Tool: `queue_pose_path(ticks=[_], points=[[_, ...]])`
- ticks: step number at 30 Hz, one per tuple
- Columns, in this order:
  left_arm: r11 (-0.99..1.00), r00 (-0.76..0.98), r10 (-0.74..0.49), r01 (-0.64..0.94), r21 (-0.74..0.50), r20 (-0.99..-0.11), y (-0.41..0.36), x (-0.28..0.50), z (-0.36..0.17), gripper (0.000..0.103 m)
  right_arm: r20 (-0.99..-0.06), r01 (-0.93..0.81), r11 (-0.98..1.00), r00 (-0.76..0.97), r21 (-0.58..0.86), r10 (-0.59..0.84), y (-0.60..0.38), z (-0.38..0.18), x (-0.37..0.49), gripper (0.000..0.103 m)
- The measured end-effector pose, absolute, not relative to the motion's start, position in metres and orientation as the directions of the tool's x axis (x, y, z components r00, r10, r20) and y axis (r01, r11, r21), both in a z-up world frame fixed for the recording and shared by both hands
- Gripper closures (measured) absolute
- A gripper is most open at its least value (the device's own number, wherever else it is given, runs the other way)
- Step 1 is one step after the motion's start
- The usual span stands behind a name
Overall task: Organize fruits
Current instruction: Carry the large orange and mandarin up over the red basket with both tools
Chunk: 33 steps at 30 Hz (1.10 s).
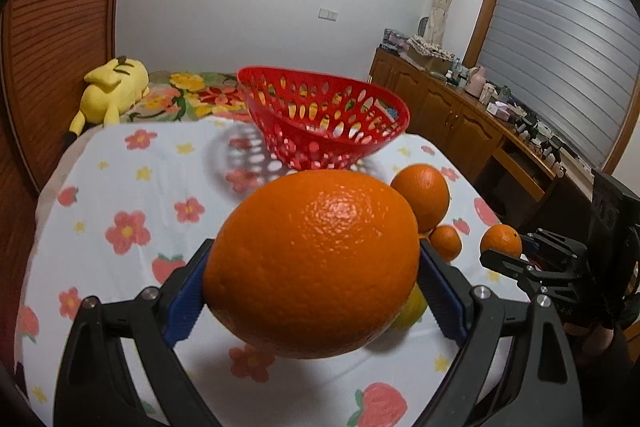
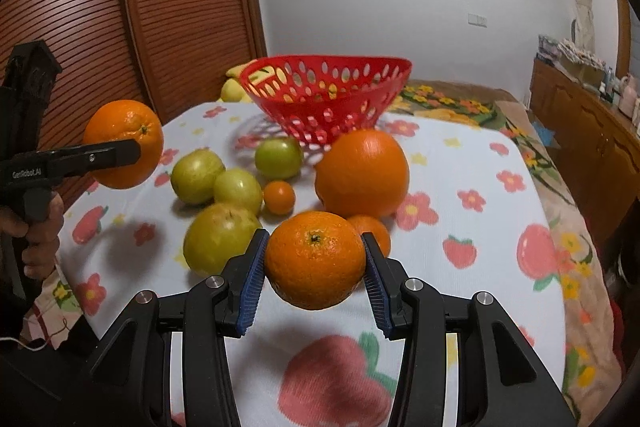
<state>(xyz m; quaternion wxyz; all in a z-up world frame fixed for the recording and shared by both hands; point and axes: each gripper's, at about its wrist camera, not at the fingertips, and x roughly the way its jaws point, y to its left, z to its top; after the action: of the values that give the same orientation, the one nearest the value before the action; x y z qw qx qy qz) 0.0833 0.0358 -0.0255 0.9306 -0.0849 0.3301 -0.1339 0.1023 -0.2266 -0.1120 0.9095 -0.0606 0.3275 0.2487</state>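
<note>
At centre frame my left fingers (image 1: 316,291) and right fingers (image 2: 314,267) each pinch an orange, while the red basket (image 2: 326,83) looks empty and green fruits (image 2: 236,191) wait.

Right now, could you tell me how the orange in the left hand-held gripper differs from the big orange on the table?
The held orange is pinched in the left hand-held gripper above the cloth; the big orange rests loose on the table. The held orange shows its stem end; the big orange shows none. Both are plain orange.
</note>
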Motion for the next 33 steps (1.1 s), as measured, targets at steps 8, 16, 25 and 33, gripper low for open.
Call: queue_pose_path(ticks=[8,16,25,33], points=[[0.952,0.767,-0.298,0.198,-0.232,-0.568,0.038,0.093,-0.003,0.01,-0.6,-0.513,0.858,0.677,0.031,0.427,-0.218,-0.091,0.108,0.057],[0.95,0.776,-0.305,0.21,-0.23,-0.553,0.037,0.108,0.011,0.01,-0.587,-0.523,0.852,0.681,0.027,0.437,-0.214,-0.076,0.123,0.057],[0.947,0.771,-0.32,0.246,-0.206,-0.55,0.025,0.135,0.017,0.01,-0.582,-0.53,0.848,0.681,0.028,0.445,-0.213,-0.058,0.167,0.057],[0.942,0.753,-0.337,0.264,-0.21,-0.565,0.016,0.164,0.016,0.01,-0.589,-0.55,0.835,0.669,0.016,0.453,-0.203,-0.048,0.208,0.057]])
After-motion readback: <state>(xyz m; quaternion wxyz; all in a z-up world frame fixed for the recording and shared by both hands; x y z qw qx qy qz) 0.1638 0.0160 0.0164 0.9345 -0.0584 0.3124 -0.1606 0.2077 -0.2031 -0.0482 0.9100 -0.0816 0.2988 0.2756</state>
